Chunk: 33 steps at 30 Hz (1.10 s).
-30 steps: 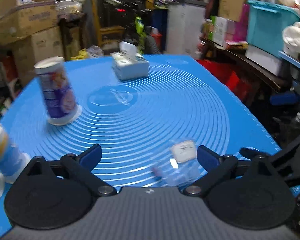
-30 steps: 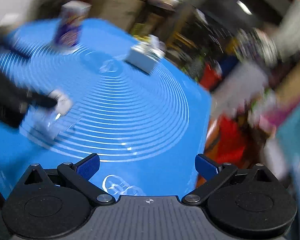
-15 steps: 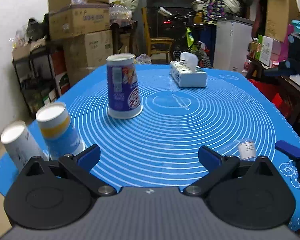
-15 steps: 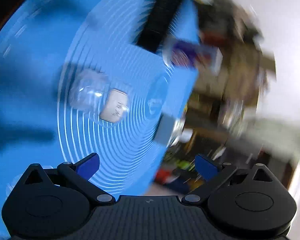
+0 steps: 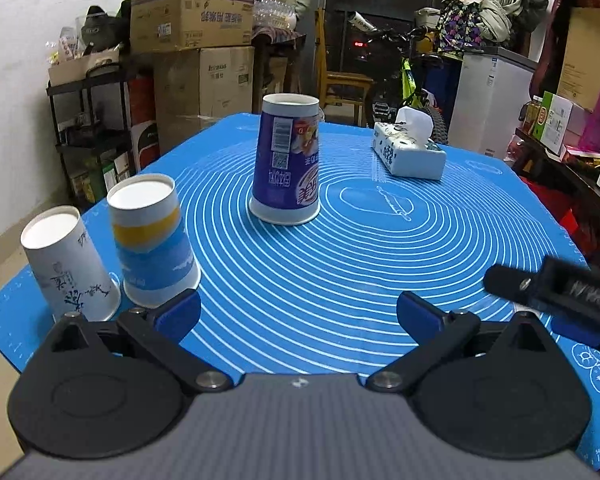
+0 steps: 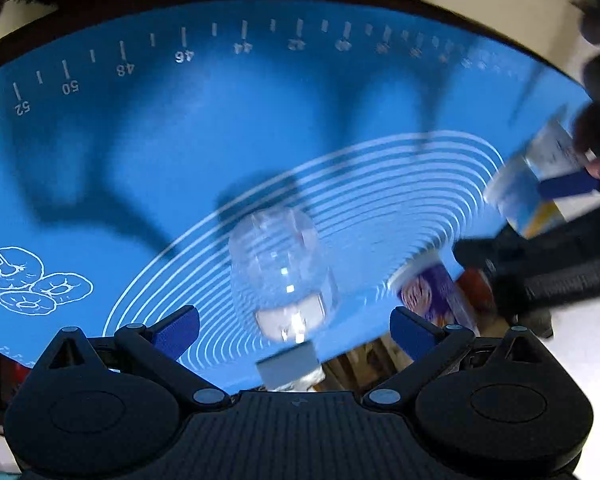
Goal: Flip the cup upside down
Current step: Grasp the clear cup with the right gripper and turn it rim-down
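Right gripper (image 6: 296, 326) wide open, empty, view rolled upside down. Clear cup (image 6: 282, 272) on blue mat (image 6: 140, 160), ahead between spread fingers, untouched; blur hides whether rim is up or down. Left gripper (image 5: 298, 314) wide open, empty, low over mat. Purple cup (image 5: 286, 166) inverted mid-mat. Yellow-banded cup (image 5: 152, 240) and white cup (image 5: 68, 264) inverted just beside left finger. Tissue box (image 5: 410, 154) at far side.

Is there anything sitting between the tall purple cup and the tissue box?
No. In the left wrist view, only bare blue mat with its white rings lies between the purple cup and the tissue box; they stand apart.
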Motion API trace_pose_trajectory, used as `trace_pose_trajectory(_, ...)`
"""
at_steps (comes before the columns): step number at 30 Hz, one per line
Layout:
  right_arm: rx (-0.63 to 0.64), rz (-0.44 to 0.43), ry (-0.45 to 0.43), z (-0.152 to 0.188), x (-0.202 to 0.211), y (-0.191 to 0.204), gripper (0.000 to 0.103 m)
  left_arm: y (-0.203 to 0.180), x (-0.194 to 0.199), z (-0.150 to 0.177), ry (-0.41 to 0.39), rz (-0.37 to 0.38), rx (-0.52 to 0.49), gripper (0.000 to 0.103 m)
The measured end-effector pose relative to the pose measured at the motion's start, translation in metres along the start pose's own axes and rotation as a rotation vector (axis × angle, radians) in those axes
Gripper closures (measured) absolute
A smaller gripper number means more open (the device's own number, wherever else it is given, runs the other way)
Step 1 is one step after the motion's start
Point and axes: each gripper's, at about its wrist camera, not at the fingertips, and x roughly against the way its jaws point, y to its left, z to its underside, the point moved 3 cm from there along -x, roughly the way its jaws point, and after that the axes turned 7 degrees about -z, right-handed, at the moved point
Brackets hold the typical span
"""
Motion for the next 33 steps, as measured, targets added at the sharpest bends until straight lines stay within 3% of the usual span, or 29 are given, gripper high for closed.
trace_pose_trajectory(8, 0.01, -0.06, -0.03, -0.005, -0.008, -0.001, 0.009, 0.008, -0.003, 0.004, 0.017, -0.009, -0.018, 0.0)
trace_pose_trajectory(15, -0.041, -0.072, -0.027, -0.011, -0.015, -0.008, 0.035, 0.008, -0.004, 0.003, 0.025, 0.002, -0.015, 0.0)
trace_pose_trajectory(18, -0.112, -0.097, -0.027, -0.009, -0.015, -0.017, 0.038, 0.007, -0.004, 0.004, 0.024, 0.0, -0.023, 0.0)
trace_pose_trajectory(25, -0.519, -0.124, -0.076, 0.016, -0.003, -0.039, 0.039, 0.008, -0.004, 0.003, 0.023, 0.002, -0.015, 0.0)
trace_pose_trajectory(33, -1.239, -0.133, -0.141, 0.074, -0.003, -0.052, 0.039, 0.003, -0.003, 0.003, 0.022, 0.015, -0.03, 0.0)
